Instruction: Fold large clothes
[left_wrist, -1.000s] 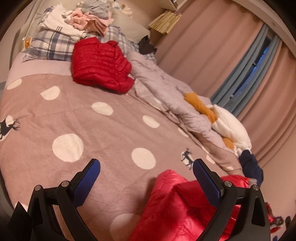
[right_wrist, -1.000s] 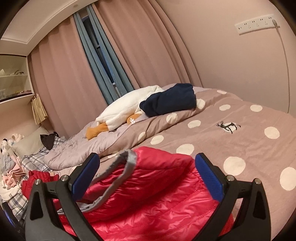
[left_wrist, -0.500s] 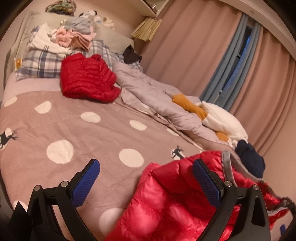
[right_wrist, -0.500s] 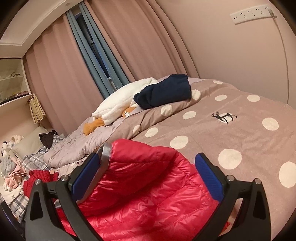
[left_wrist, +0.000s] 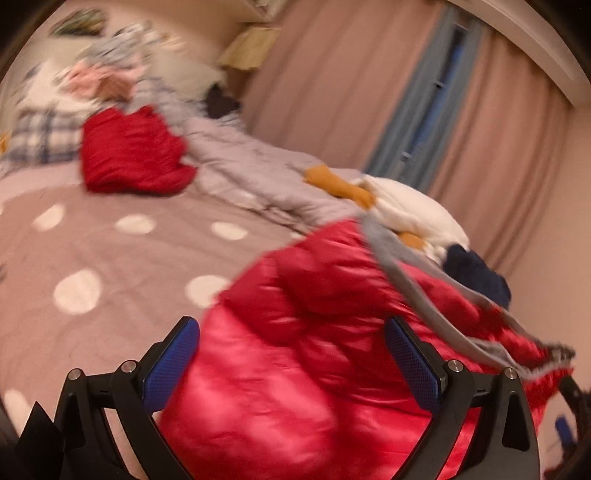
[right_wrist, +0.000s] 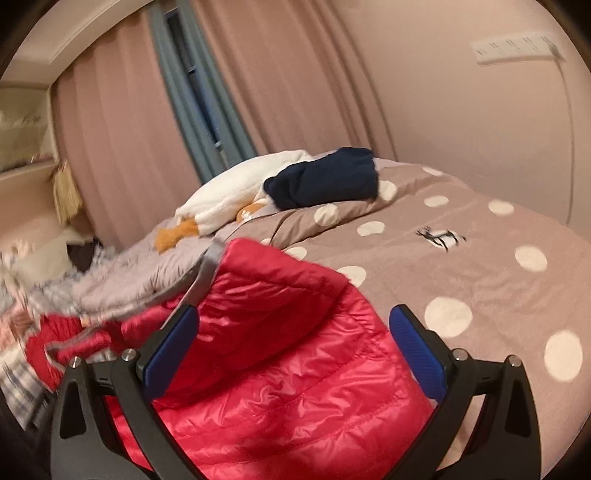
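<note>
A shiny red puffer jacket (left_wrist: 314, 332) with a grey trim band (left_wrist: 406, 280) lies crumpled on the near part of the polka-dot bed. It also shows in the right wrist view (right_wrist: 288, 350). My left gripper (left_wrist: 291, 358) is open, its blue pads either side of the jacket's bulk just above it. My right gripper (right_wrist: 291, 350) is open too, over the jacket's quilted panel. I cannot tell whether the pads touch the fabric. The left view is blurred by motion.
A folded dark red jacket (left_wrist: 133, 155) lies near the plaid pillows (left_wrist: 44, 136). A grey quilt (left_wrist: 251, 173), a white and orange fleece (right_wrist: 236, 199) and a navy garment (right_wrist: 325, 177) lie along the curtain side. The dotted cover (right_wrist: 498, 277) spreads to the right.
Both grippers have moved in over the red jacket, which now fills more of each view. The left view has swung right and blurred. Both stay open.
</note>
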